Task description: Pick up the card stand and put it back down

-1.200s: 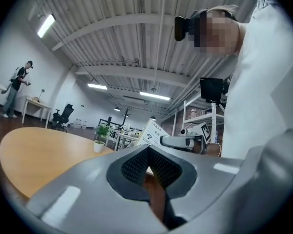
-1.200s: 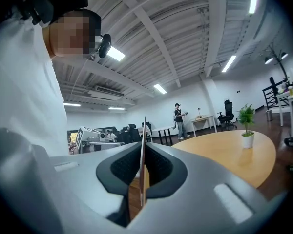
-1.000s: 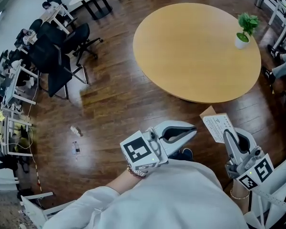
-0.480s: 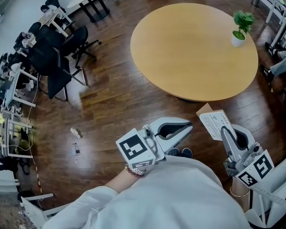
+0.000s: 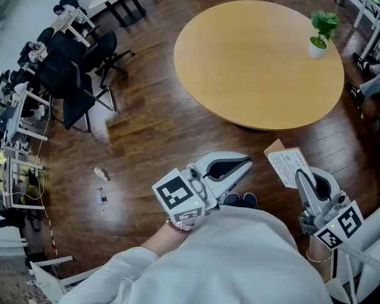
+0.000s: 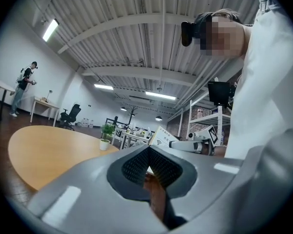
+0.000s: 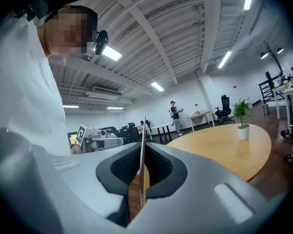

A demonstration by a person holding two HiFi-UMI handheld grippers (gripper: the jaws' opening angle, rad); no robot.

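The card stand point(image 5: 287, 164) is a thin white printed card with a brown back. It is held in the air off the near edge of the round wooden table point(image 5: 240, 75), and my right gripper point(image 5: 303, 177) is shut on its lower end. In the right gripper view the card point(image 7: 143, 135) stands edge-on between the two pads. My left gripper point(image 5: 247, 161) is at waist height to the left, shut with nothing in it. In the left gripper view its pads point(image 6: 136, 165) meet, and the card stand point(image 6: 162, 136) shows beyond them.
A small potted plant point(image 5: 320, 34) stands on the table's far right side. Black office chairs point(image 5: 76, 75) and desks are at the far left. Small litter point(image 5: 100, 185) lies on the dark wood floor. A white rack point(image 5: 361, 265) is beside my right arm.
My left gripper has drifted a little to the left. My right gripper keeps its hold on the card stand in about the same place.
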